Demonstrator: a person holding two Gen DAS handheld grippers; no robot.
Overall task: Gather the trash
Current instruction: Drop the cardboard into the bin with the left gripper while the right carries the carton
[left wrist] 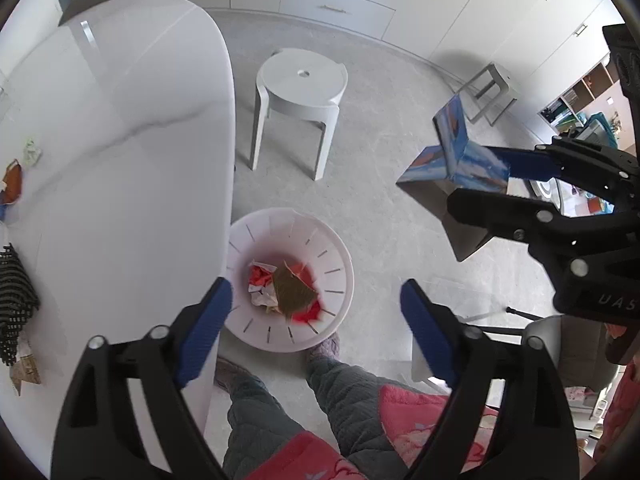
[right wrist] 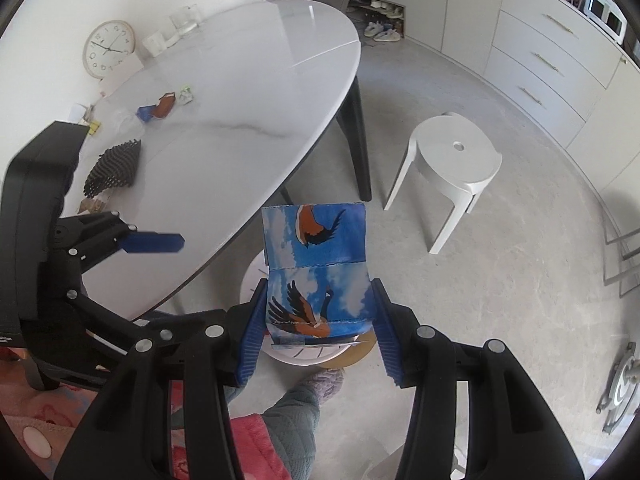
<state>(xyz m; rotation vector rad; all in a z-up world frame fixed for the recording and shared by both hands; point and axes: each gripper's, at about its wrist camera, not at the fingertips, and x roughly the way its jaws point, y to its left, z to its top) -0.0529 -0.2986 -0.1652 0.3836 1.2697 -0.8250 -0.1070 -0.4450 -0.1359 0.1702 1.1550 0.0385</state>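
The right gripper [right wrist: 318, 322] has its blue fingers [right wrist: 253, 334] clamped on a flattened blue carton [right wrist: 316, 268] printed with birds, held in the air above the floor. Under it sits the white bin [left wrist: 336, 256], mostly hidden by the carton in the right wrist view, with only slivers of rim peeking out. From the left wrist view the bin stands on the floor beside the worktop [left wrist: 120, 140], with crumpled red and brown scraps [left wrist: 286, 290] at the bottom. The left gripper [left wrist: 316, 328] hangs over the bin, fingers spread wide, holding nothing. On the worktop, a blue-and-orange wrapper [right wrist: 158, 107], a small greenish wad [right wrist: 186, 96] and a black dotted piece [right wrist: 116, 170] lie apart; what they are is hard to make out.
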